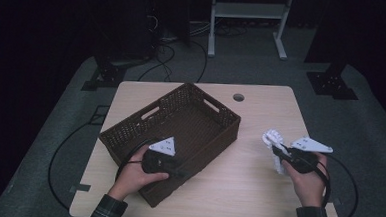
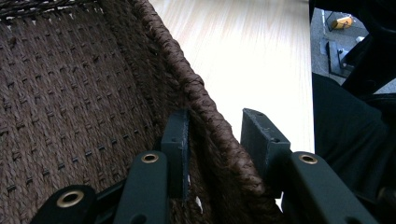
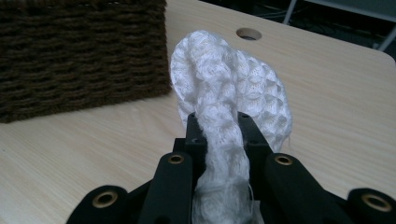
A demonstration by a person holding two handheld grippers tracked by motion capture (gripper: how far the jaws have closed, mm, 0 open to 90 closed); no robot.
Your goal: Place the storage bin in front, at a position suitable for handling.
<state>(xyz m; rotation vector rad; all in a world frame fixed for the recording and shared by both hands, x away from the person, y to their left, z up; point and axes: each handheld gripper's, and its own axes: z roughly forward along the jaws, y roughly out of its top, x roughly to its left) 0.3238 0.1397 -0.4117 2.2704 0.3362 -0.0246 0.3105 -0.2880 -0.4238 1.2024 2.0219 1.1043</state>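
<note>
A dim lab or recording studio: a lone pale desk [image 1: 247,186] on grey carpet, black cables [image 1: 173,57] trailing across the floor, stand bases [image 1: 332,85] and a white metal frame [image 1: 248,21] at the far side.

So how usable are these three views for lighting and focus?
High view: dim, dark surround, white knit cloth small and soft. Left gripper view: table glares pale, wicker basket rim sharp. Right gripper view: cloth evenly lit, basket behind slightly soft.

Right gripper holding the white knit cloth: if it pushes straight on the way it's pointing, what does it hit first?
Probably the dark brown woven basket. The right gripper, shut on the white knit cloth, points across bare light wooden table toward the basket's side wall. Depth is unclear; it might pass just beside the corner.
</note>
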